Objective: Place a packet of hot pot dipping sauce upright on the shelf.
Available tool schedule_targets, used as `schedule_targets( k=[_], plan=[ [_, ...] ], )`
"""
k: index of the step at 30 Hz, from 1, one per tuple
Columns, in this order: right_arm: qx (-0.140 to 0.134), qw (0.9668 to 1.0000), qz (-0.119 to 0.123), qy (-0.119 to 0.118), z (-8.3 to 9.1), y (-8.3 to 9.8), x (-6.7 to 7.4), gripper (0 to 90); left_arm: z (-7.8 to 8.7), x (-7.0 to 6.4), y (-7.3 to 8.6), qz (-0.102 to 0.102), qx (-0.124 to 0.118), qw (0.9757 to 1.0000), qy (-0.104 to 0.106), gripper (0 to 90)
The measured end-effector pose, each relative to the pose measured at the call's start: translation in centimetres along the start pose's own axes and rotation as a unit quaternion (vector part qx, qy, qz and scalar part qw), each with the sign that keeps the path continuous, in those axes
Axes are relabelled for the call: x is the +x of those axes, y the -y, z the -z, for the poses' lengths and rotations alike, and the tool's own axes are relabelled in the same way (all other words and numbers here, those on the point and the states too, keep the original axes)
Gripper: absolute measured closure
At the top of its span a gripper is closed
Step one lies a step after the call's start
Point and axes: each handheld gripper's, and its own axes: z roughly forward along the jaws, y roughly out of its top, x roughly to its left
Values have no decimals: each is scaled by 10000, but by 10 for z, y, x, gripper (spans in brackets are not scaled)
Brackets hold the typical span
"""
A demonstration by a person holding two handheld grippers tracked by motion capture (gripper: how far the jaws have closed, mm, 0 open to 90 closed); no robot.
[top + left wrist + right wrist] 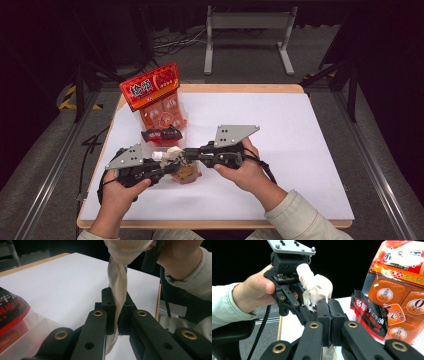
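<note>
A crumpled cream-white packet point(173, 154) hangs above the white table mat point(285, 140), stretched between both grippers. My left gripper point(169, 168) is shut on one end of it; in the left gripper view its jaws point(117, 303) pinch the twisted packet point(119, 277), which rises toward the other hand. My right gripper point(193, 156) is shut on the opposite end. In the right gripper view its jaws point(329, 308) stand pressed together on the packet point(317, 287), with the left gripper point(308, 311) facing them closely.
A large red-and-orange bag of wrapped blocks point(156, 97) stands at the back left of the mat. A small black-and-red sachet point(161, 135) leans in front of it, and an orange pouch point(186, 173) lies under the grippers. Bare mat spreads to the right.
</note>
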Motion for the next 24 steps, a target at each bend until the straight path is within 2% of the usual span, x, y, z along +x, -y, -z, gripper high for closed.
schedule_targets(
  k=[4,7,9,11,19,24],
  plan=[
    [-34,10000,45,53,1,0,0,848,1,2,-3,-72,110,9999,25,869],
    [-164,9998,32,137,7,-1,-2,807,3,3,-4,-165,236,9996,-30,872],
    [-195,9996,9,198,13,-1,-4,766,4,3,-5,-185,248,9995,-50,873],
    [-192,9995,7,245,16,-1,-5,763,6,4,-6,-196,252,9995,-40,874],
    [-99,9979,-104,636,46,12,-13,637,18,10,-12,-212,295,9992,-166,876],
    [-24,9942,-109,1068,76,24,-15,562,23,13,-15,-169,461,9987,-119,876]
  ],
)
